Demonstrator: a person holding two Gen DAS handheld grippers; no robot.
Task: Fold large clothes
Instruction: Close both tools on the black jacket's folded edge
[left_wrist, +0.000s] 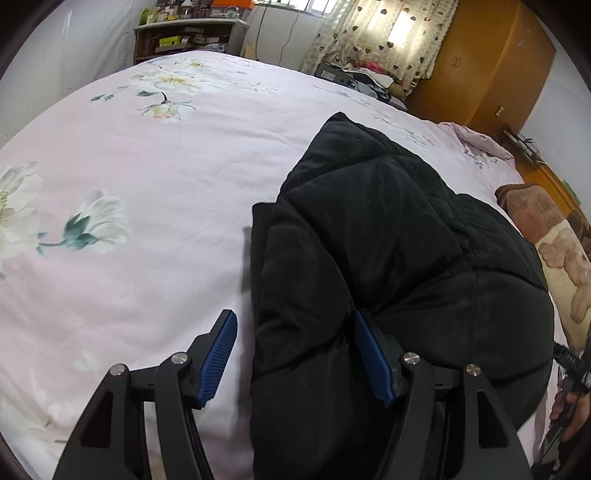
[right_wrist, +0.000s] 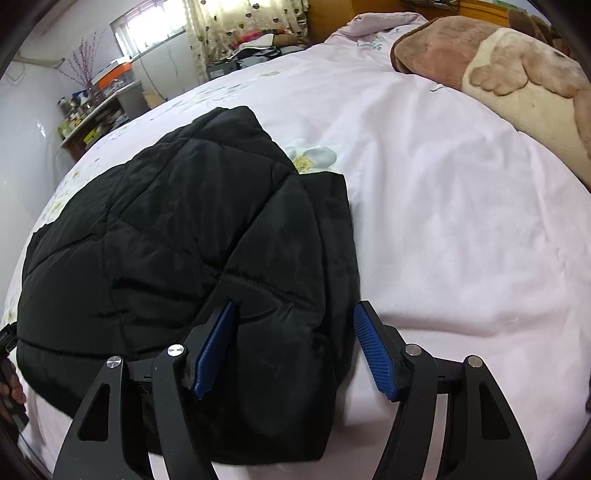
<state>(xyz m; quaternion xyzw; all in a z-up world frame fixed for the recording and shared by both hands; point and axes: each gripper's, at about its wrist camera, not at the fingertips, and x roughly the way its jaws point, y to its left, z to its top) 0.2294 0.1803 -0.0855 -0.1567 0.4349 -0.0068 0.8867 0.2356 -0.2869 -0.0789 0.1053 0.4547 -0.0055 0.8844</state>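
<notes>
Two grippers are bracketing the black quilted puffer jacket (left_wrist: 388, 258), which is lying folded into a thick bundle on the pale pink floral bedspread (left_wrist: 147, 184), well short of the brown and cream plush blanket (right_wrist: 498, 74) bunched at the bedspread's far side. You are looking to be at the squaring-up stage of the fold, or just before another fold, though which one I cannot tell from these views. Your left gripper (left_wrist: 295, 354) is hovering low over the jacket's left edge with its blue ribbed fingers (left_wrist: 218, 358) spread wide; one finger is sitting out over the bedspread beside the jacket and the other is resting against the padded fabric, pinching nothing. Your right gripper (right_wrist: 295, 347) is mirroring that at the jacket's right edge, jaws likewise spread, the inner finger lying on the jacket beside a stitched seam and the outer one over bare bedspread. Both tools are pointing forward across the jacket, tilted slightly downward. The next move is probably calling for each gripper to drop onto the near edge, close on all the padded layers together, and carry them evenly away from you; the slippery, springy filling is likely to push back and unfold if you are gripping only the top layer.
</notes>
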